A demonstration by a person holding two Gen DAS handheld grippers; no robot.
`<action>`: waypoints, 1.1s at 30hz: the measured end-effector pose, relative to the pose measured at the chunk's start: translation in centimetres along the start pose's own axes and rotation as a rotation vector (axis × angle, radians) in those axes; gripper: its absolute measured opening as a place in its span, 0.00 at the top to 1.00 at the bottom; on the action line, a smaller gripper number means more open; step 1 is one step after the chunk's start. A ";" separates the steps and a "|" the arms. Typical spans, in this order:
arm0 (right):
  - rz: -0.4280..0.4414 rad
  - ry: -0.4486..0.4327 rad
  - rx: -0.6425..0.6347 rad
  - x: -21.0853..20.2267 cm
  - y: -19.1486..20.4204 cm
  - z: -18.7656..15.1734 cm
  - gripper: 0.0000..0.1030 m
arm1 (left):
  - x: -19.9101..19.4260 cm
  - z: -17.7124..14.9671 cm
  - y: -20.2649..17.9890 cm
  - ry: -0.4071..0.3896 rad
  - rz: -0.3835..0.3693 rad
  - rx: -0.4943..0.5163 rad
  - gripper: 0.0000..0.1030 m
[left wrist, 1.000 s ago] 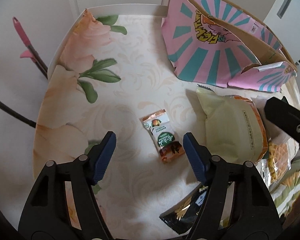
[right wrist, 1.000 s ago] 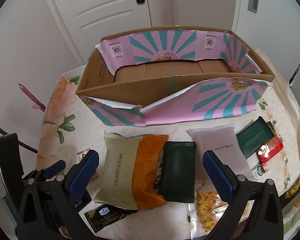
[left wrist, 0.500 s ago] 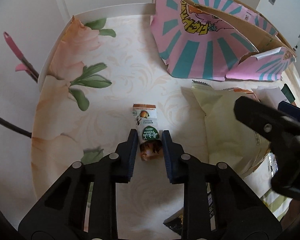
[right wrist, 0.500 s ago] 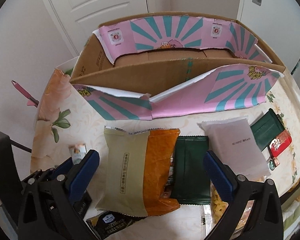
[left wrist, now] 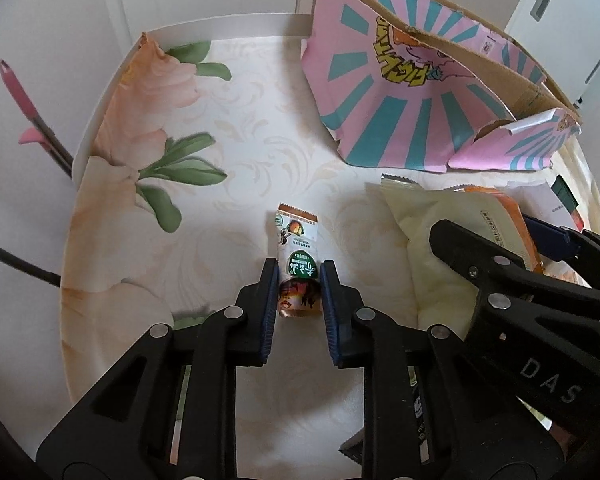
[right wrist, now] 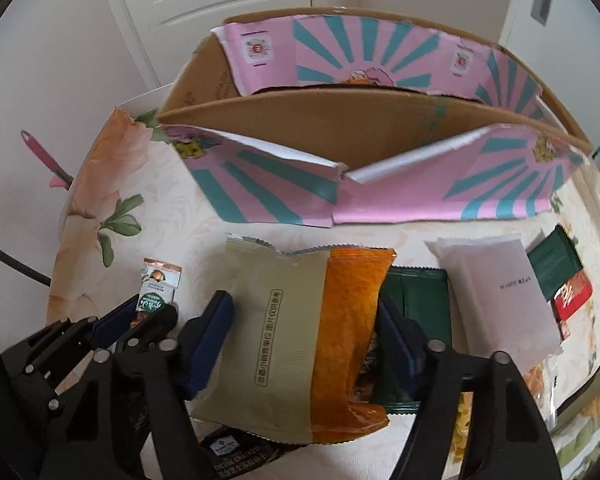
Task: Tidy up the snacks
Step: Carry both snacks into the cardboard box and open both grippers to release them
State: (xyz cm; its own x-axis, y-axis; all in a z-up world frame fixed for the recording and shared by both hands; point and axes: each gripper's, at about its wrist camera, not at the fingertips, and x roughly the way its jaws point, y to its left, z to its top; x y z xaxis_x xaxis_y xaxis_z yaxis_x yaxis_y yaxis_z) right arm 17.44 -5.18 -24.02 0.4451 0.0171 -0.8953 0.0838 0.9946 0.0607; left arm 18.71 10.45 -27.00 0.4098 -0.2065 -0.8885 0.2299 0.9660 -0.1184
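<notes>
Clamping the lower half of a small orange-and-green foil snack sachet, the left gripper has both blue-padded fingers pressed against the packet's long sides. The sachet lies flat on the floral-printed cream surface, its upper end projecting forward beyond the fingertips. The right wrist view confirms this: the sachet sits at the left of the snack group with the left gripper closed on its near end.

The right gripper is released, its fingers spread wide to either side of a large beige-and-orange crinkled snack bag. Whether the pads touch the bag's edges cannot be told. In the left wrist view the right gripper's black frame reaches in over that bag from the right; the gap between its fingers is not visible there.

The bag lies flat, just in front of a pink-and-teal sunburst-printed cardboard box, which stands open at the back of the surface with its near flaps folded outward and down. Beside the bag to the right lie a dark green flat packet, partly under the bag's edge, and a pale grey-pink sealed pouch. Further right are a second dark green packet and a small red wrapper. A black cracker packet shows under the bag's near edge.

A pink-handled tool stands off the surface at far left.
</notes>
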 end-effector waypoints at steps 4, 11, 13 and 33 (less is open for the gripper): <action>0.016 -0.008 -0.012 -0.1 0.3 0.2 0.47 | -0.5 0.2 0.2 -0.014 -0.018 -0.012 0.84; 0.047 -0.016 0.002 -0.7 0.0 0.2 0.50 | -1.1 0.2 0.4 -0.031 -0.041 -0.023 0.84; 0.058 -0.026 0.007 -1.1 -0.1 0.2 0.50 | -1.7 0.2 0.4 -0.043 -0.042 -0.023 0.84; 0.086 -0.170 0.046 -12.2 -5.2 1.9 0.50 | -11.5 4.7 -1.8 -0.208 -0.075 -0.003 0.84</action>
State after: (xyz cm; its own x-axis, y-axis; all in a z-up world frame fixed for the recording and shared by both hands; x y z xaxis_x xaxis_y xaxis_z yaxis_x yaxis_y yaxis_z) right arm 13.30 -10.78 -12.56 0.5959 0.0806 -0.7990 0.0779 0.9845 0.1574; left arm 17.69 10.33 -14.49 0.5648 -0.3053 -0.7667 0.2641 0.9471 -0.1826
